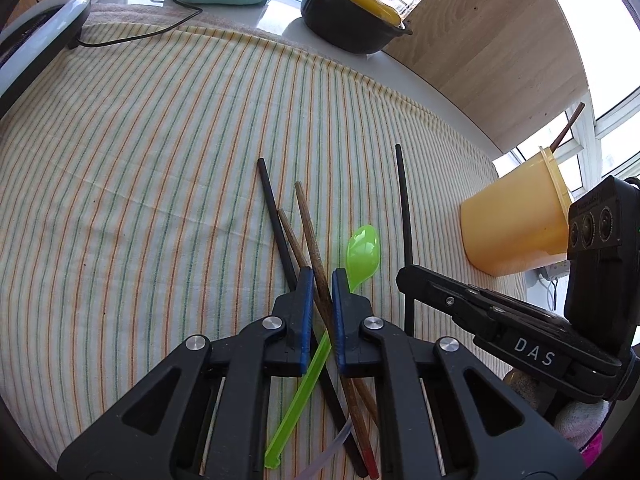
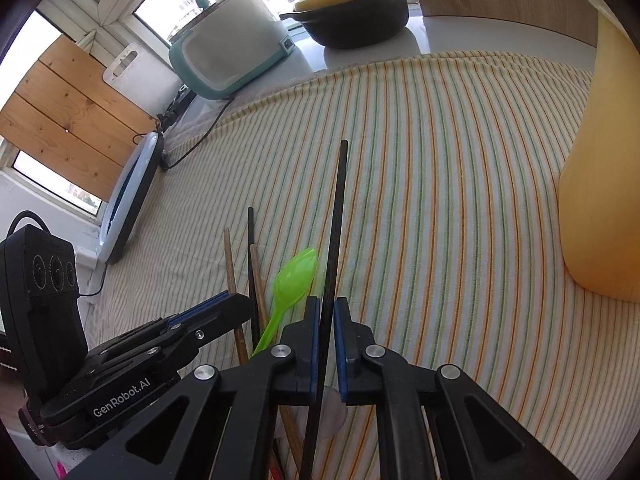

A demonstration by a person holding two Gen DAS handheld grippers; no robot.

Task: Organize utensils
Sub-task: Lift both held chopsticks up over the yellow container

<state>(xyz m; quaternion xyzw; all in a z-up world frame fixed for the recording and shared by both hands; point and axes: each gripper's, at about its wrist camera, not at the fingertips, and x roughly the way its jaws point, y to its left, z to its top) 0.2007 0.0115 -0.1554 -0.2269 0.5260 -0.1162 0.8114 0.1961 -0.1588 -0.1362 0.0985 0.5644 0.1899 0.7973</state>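
Gripping step: left gripper (image 1: 319,280) jaws clamped on brown chopstick (image 1: 314,248), right gripper (image 2: 327,308) jaws on black chopstick (image 2: 336,220). Next: lifting both toward yellow cup (image 1: 516,220).

Both wrist views look steeply down, close over the striped cloth (image 1: 160,140), sharing the green spoon (image 2: 294,276)

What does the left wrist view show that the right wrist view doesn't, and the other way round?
Left wrist only: a brown chopstick standing in the yellow cup, and the left tongs shut on a brown chopstick.

Right wrist only: a white cutting board by the window, and the right tongs shut on a black chopstick.

Both: the green spoon, the striped cloth, the black pot with a yellow lid and the rice cooker.
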